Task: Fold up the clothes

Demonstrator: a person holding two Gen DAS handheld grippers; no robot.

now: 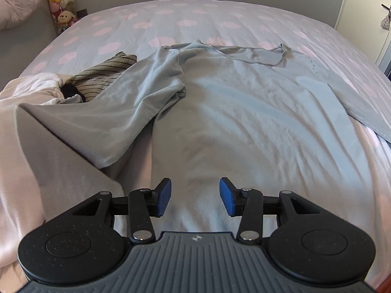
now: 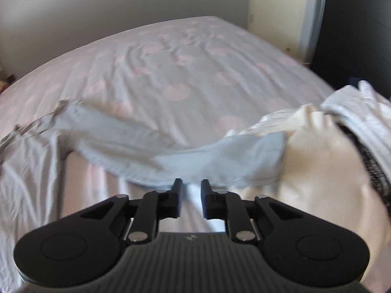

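A pale blue long-sleeved shirt (image 1: 244,112) lies spread flat on the bed, its neckline (image 1: 244,53) at the far end. One sleeve (image 1: 146,92) lies bunched and slanted off to the left. My left gripper (image 1: 195,196) hovers open over the shirt's near hem, with nothing between its blue pads (image 1: 163,197). In the blurred right wrist view the other sleeve (image 2: 151,146) stretches across the sheet to the right. My right gripper (image 2: 190,195) sits just short of that sleeve's near edge, its jaws narrowly apart with only cloth showing behind the gap.
A striped garment (image 1: 97,78) and white cloth (image 1: 29,90) are piled at the left, with a grey cloth (image 1: 61,151) nearer. Cream and white clothes (image 2: 330,146) are heaped at the right. The pink-dotted sheet (image 1: 195,17) covers the bed; plush toys (image 1: 61,0) stand far left.
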